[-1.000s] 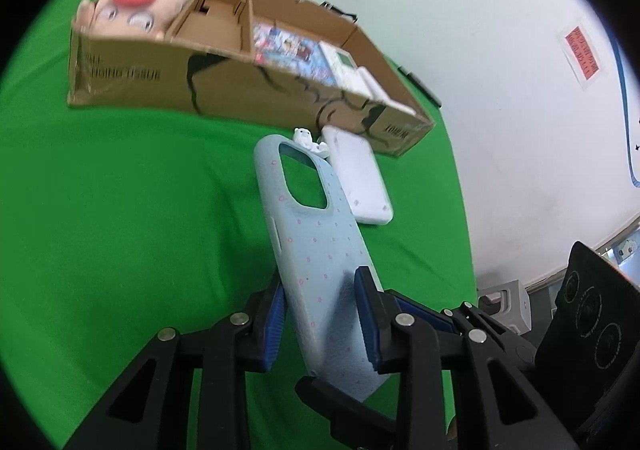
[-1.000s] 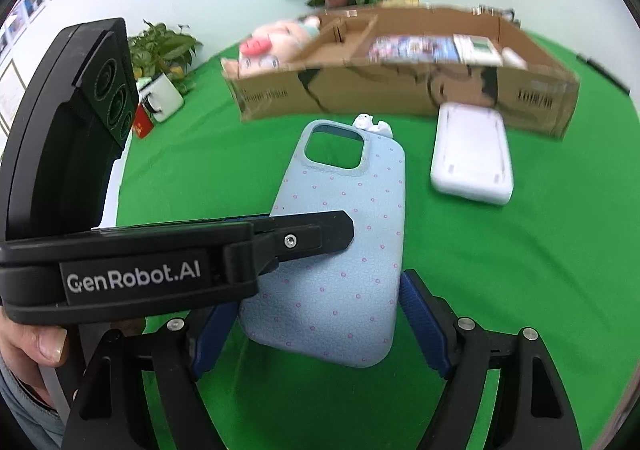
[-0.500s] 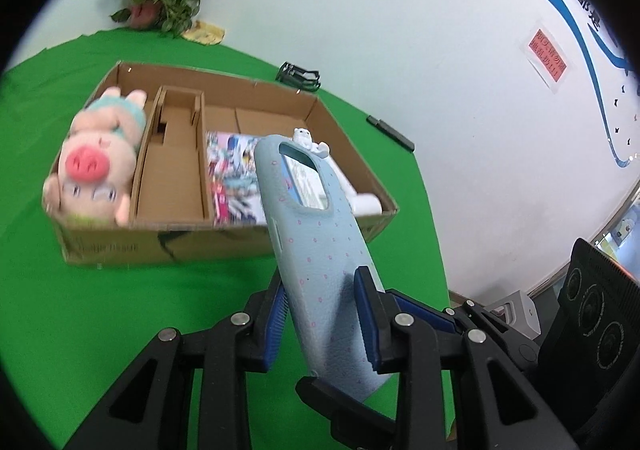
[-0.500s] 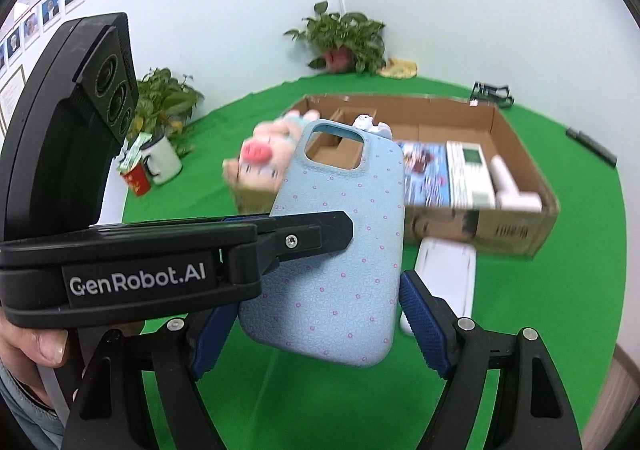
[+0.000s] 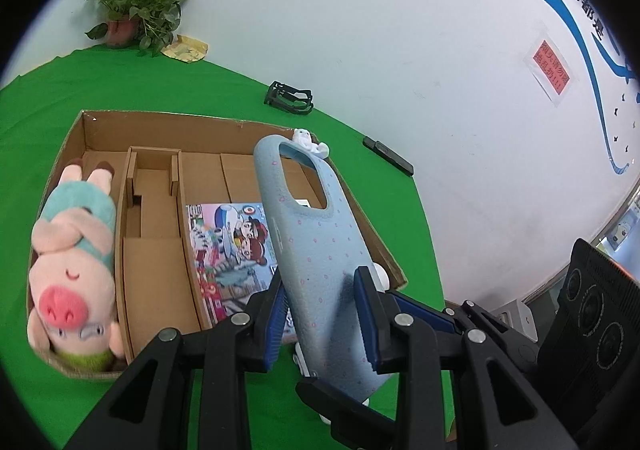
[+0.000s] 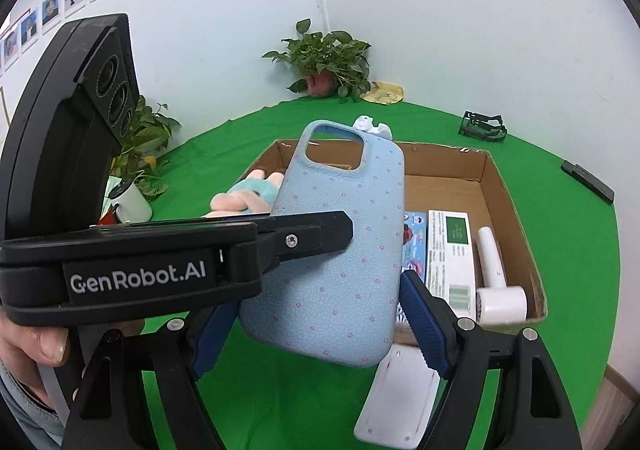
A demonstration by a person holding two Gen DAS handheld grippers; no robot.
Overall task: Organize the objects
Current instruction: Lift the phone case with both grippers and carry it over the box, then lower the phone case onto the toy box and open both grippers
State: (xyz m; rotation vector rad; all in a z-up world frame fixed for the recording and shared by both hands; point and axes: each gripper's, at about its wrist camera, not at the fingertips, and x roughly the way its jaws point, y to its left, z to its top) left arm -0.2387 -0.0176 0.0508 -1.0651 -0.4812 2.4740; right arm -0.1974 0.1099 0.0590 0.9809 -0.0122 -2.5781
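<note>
So since a second ago the whole view has climbed: the cardboard box point(image 5: 224, 137), which sat near the top of the left wrist frame seen from the side, now fills the middle-left and you look straight down into its compartments. The blue phone case point(image 5: 320, 250) is off the green cloth point(image 5: 48, 97) and up in the air in front of the box.

The left gripper point(image 5: 320, 310) is clenched on the case's thin sides, pads pressed on. The right gripper point(image 6: 316, 330) stands wide around the lower end of the case; the right pad looks just about touching its edge, the left one is hidden behind the other tool, so I can't tell if it's really gripping.

Inside the box: plush pig point(image 5: 72, 262) at left, empty middle slots, picture book point(image 5: 232, 250) right of those. The white power bank point(image 6: 400, 398) sits on the cloth, lower right of the right view. My guess is the case goes into the box next.
</note>
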